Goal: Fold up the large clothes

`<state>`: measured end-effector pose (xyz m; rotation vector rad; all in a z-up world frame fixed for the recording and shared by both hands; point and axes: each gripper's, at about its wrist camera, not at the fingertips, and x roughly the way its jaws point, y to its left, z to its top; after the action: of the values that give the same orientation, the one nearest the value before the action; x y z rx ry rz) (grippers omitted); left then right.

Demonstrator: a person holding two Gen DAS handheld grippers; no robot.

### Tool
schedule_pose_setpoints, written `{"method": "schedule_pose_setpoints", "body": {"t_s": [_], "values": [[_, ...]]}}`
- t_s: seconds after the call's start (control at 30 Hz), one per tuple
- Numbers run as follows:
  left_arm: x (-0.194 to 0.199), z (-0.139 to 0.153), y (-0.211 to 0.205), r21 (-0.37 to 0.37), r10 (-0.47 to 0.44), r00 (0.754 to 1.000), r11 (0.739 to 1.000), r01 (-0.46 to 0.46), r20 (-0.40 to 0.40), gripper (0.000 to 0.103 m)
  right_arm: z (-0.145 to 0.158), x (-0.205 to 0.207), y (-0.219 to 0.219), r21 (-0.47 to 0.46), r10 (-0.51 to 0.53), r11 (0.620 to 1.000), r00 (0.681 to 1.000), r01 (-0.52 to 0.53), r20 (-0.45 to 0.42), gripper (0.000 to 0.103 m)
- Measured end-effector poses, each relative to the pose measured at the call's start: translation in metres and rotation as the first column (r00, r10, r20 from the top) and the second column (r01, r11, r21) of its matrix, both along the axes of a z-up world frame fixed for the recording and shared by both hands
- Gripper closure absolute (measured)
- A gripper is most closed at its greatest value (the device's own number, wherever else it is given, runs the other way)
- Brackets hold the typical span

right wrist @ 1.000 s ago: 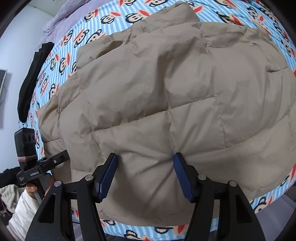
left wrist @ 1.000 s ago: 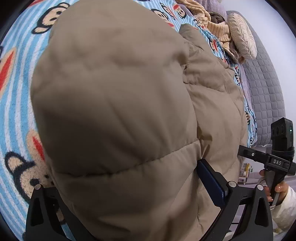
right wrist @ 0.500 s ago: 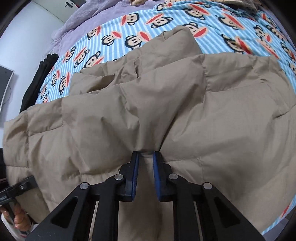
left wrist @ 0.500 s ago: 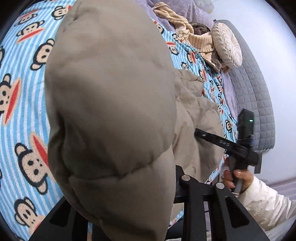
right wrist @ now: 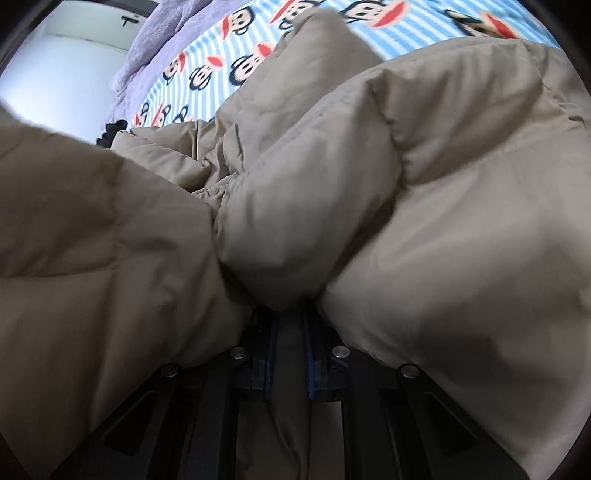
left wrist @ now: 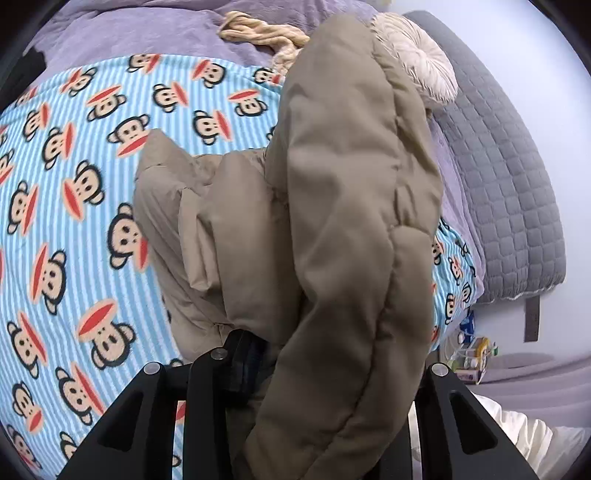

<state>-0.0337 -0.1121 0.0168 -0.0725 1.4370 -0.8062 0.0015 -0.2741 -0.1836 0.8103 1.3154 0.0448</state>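
- The tan puffer jacket is half lifted off the bed, its lower part bunched on the monkey-print sheet.
- The left gripper is clamped on a thick quilted edge, and the right gripper pinches a fold between nearly closed pads.
- It looks light, soft and bulky, with a slick shell, so I reckon a seam or hem gives the surest hold, since puffed panels may slide free.

A bed is carrying a monkey-print blanket, with a tan puffer coat partly lying on it beside a purple blanket.
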Motion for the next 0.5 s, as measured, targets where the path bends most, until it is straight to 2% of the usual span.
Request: {"method": "schedule_pose_setpoints", "body": {"t_s": [0.1, 0.17, 0.23, 0.4, 0.5], "values": [[-0.011, 0.003, -0.033, 0.016, -0.092, 0.996, 0.996, 0.092, 0.021, 0.068, 0.016, -0.032, -0.038, 0.067, -0.067, 0.996, 0.998, 0.065, 0.024, 0.089], [-0.012, 0.000, -0.058, -0.019, -0.161, 0.987, 0.987, 0.161, -0.012, 0.042, 0.029, -0.061, -0.065, 0.069, -0.127, 0.990, 0.991, 0.124, 0.045, 0.086], [-0.017, -0.011, -0.076, -0.048, -0.209, 0.976, 0.977, 0.207, -0.052, 0.035, 0.038, -0.093, -0.090, 0.068, -0.195, 0.979, 0.979, 0.191, 0.054, 0.086], [-0.023, -0.055, -0.128, -0.130, -0.342, 0.926, 0.937, 0.324, -0.158, 0.035, 0.045, -0.166, -0.124, 0.042, -0.316, 0.948, 0.948, 0.315, 0.022, 0.086], [-0.029, -0.086, -0.153, -0.122, -0.366, 0.911, 0.929, 0.348, -0.188, 0.035, 0.051, -0.202, -0.130, 0.022, -0.352, 0.936, 0.936, 0.352, 0.005, 0.086]]}}
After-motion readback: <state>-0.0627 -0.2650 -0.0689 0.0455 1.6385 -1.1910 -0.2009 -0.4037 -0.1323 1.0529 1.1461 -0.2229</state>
